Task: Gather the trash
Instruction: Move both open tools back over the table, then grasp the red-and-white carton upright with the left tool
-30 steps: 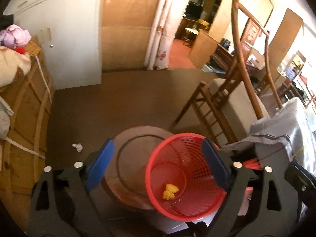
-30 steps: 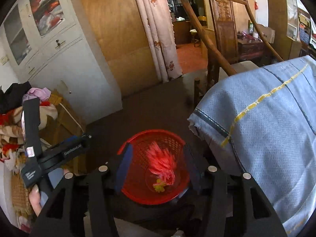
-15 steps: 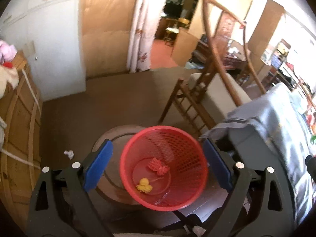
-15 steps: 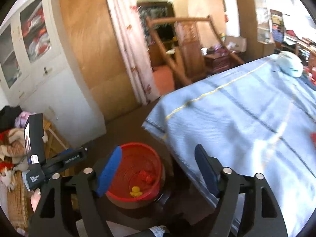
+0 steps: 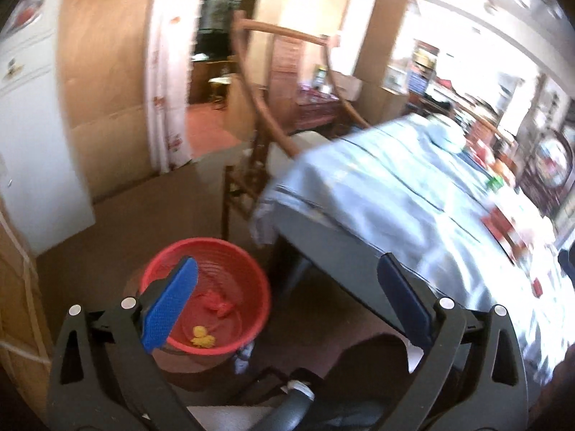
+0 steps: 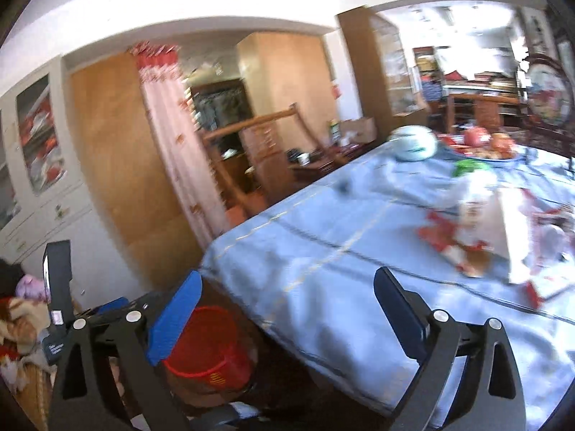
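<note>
One red mesh wastebasket (image 5: 230, 251) stands on the floor beside the table, and two pieces of trash lie in its bottom: one red crumpled scrap (image 5: 215, 301) and one yellow scrap (image 5: 203, 337). Two grippers are in play, both with blue pads.

The left gripper (image 5: 284, 305) has its jaws opening, already spread wide, with nothing between them. Seen from it, the wastebasket sits low and to the left, partly behind its left pad; the two scraps show just right of that pad, the yellow one nearer the gripper than the red.

The right gripper (image 6: 287, 309) is also opening, jaws wide and empty. From it, the wastebasket (image 6: 208, 341) lies low at the left, just behind its left pad, with its inside hidden at this angle. Ahead of it and to the right spreads one table under a light blue tablecloth (image 6: 323, 251), and farther along the cloth red and white wrappers (image 6: 463, 240) lie scattered, too blurred to count. One white bowl-like object (image 6: 413, 147) sits at the far end. One wooden chair (image 5: 258, 136) stands beyond the wastebasket, against the table corner.
</note>
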`<move>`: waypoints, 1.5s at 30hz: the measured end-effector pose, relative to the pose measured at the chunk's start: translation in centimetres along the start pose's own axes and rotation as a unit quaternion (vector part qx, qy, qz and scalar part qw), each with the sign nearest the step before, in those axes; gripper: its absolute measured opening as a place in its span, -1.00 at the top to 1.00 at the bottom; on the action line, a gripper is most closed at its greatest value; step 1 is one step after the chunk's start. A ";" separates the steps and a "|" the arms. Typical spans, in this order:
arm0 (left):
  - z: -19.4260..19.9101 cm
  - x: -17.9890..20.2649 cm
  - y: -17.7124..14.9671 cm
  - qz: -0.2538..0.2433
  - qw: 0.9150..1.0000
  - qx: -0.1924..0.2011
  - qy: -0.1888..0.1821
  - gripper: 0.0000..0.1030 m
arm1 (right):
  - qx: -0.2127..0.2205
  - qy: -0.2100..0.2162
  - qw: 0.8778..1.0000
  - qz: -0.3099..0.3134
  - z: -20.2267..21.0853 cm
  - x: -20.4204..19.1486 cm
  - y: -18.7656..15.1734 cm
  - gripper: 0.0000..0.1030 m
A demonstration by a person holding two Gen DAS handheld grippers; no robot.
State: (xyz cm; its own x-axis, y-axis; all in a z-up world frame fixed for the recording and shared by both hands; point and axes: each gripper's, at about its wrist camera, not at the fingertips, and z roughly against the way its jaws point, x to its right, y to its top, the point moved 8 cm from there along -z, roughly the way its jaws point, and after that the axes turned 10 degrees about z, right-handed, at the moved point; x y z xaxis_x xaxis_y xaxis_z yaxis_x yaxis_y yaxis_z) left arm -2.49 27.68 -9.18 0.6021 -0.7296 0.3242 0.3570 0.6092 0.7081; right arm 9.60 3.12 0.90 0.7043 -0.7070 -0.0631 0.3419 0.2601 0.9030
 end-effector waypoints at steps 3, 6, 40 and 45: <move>-0.7 3.2 -1.5 -0.033 0.999 -0.023 -0.015 -0.87 | 0.015 -0.047 0.999 -0.024 2.1 4.3 -0.9 -0.87; -2.0 7.1 -3.1 -0.062 0.995 -0.058 -0.042 -0.87 | 0.027 -0.104 0.993 -0.049 3.8 9.0 -2.0 -0.89; -16.8 37.6 -8.0 -0.208 0.947 -0.212 -0.122 -0.87 | 0.012 -0.214 0.946 -0.243 4.9 30.8 -6.7 -0.89; -17.9 36.7 -7.6 -0.232 0.945 -0.211 -0.094 -0.87 | 0.003 -0.196 0.948 -0.251 4.3 30.6 -6.9 -0.89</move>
State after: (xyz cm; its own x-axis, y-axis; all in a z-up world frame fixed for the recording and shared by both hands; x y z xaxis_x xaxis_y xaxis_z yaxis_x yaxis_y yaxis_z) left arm 29.67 1.84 -13.82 0.1874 -0.9666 0.1749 0.8281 0.2512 0.5012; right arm 26.10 -23.11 -5.48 0.1676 -0.9311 -0.3239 0.5684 -0.1772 0.8035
